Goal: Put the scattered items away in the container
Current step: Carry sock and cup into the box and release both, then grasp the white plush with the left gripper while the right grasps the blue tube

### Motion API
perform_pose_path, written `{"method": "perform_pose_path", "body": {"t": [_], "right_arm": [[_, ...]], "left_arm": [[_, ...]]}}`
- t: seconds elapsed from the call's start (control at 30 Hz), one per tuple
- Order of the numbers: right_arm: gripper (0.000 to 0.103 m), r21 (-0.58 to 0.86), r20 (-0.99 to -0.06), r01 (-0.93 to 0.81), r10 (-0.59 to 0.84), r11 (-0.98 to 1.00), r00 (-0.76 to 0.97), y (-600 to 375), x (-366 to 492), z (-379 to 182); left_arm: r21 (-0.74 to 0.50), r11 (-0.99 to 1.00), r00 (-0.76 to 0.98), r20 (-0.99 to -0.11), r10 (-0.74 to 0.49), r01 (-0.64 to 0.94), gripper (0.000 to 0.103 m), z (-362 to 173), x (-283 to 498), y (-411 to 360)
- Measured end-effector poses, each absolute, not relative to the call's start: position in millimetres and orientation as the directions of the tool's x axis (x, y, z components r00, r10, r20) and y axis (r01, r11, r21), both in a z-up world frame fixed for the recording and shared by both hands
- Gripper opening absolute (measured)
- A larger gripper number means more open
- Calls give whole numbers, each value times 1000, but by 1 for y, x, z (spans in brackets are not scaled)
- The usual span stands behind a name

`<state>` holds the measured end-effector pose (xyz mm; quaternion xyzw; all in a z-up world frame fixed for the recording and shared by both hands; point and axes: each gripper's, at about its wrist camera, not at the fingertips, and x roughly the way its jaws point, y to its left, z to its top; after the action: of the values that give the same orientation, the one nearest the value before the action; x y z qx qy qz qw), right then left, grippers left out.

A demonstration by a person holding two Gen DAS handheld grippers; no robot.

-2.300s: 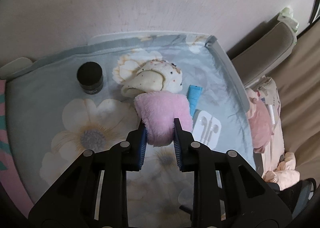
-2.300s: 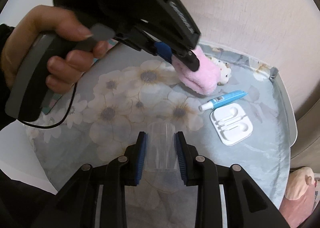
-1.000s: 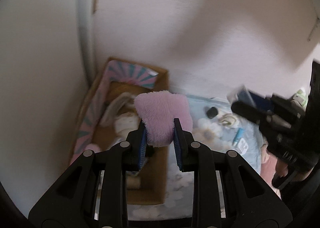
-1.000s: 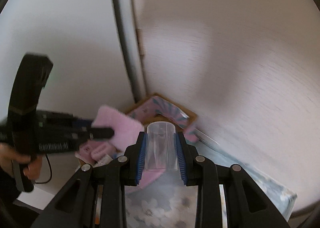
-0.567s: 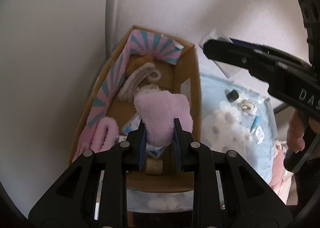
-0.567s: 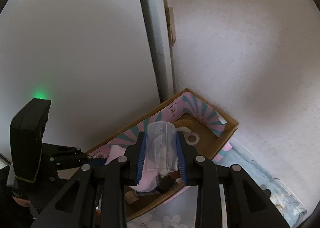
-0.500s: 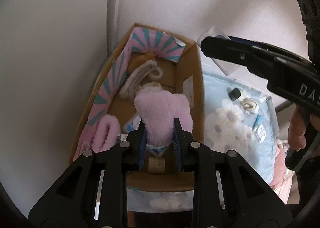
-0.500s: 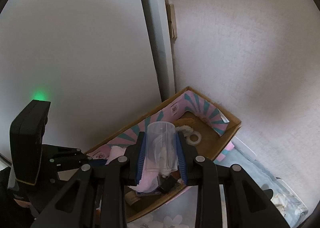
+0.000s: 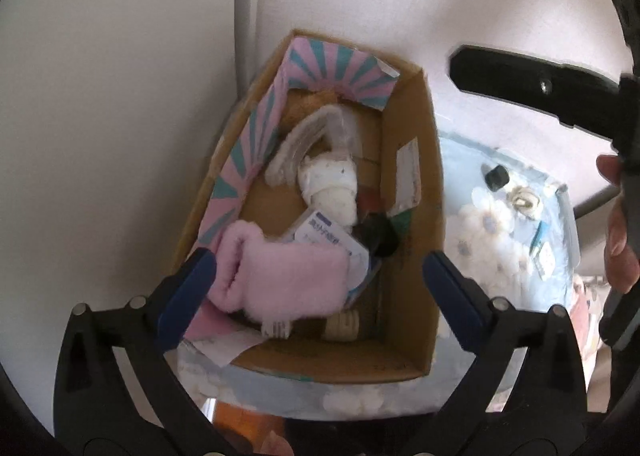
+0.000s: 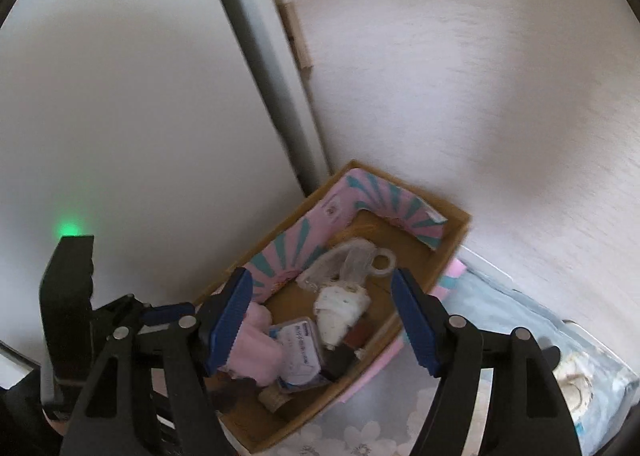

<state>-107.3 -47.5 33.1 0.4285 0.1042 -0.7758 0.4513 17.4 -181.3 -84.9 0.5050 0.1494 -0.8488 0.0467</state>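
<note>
The cardboard box point(image 9: 408, 183) with a pink and teal striped flap sits below both grippers. My left gripper point(image 9: 320, 292) is open, and the fluffy pink item point(image 9: 280, 280) lies loose in the near end of the box between its spread fingers. My right gripper point(image 10: 322, 322) is also open with nothing held, hovering over the box point(image 10: 444, 256). A clear plastic piece point(image 10: 354, 258) that looks like the cup lies at the far end beside a beige band. The pink item point(image 10: 256, 352) shows at the box's near left corner.
The box also holds a white packet with blue print point(image 9: 324, 232), a rolled white cloth point(image 9: 332, 187), a black item point(image 9: 378, 234) and a cork-like cylinder point(image 9: 344, 326). Right of it, the floral blue cloth point(image 9: 472, 240) carries a black jar point(image 9: 495, 177) and small items. Walls stand close behind.
Both grippers have gone from shut to open. The pink item has dropped from the left gripper into the box. The clear cup is no longer between the right gripper's fingers.
</note>
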Motion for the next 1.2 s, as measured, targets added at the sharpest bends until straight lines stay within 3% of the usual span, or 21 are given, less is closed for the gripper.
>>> {"method": "perform_pose_path", "body": {"t": [0.6,0.77,1.2], "right_arm": [[68,231,-710,660,-588,-715,-388,58,-109,60],[68,199,-718,555,-506,-808,-478,119,-121,62],[68,193,-757,273,-320,-942,-570,272,-141,41]], "left_arm": [[-190,-976,-573,-814,96,107,103,-40,-10,-133],[-100,-995,-633,-770,77,0,103,-14,-18,-95],[-128,-944,-596,-747,294,-304,103,0,-82,22]]}}
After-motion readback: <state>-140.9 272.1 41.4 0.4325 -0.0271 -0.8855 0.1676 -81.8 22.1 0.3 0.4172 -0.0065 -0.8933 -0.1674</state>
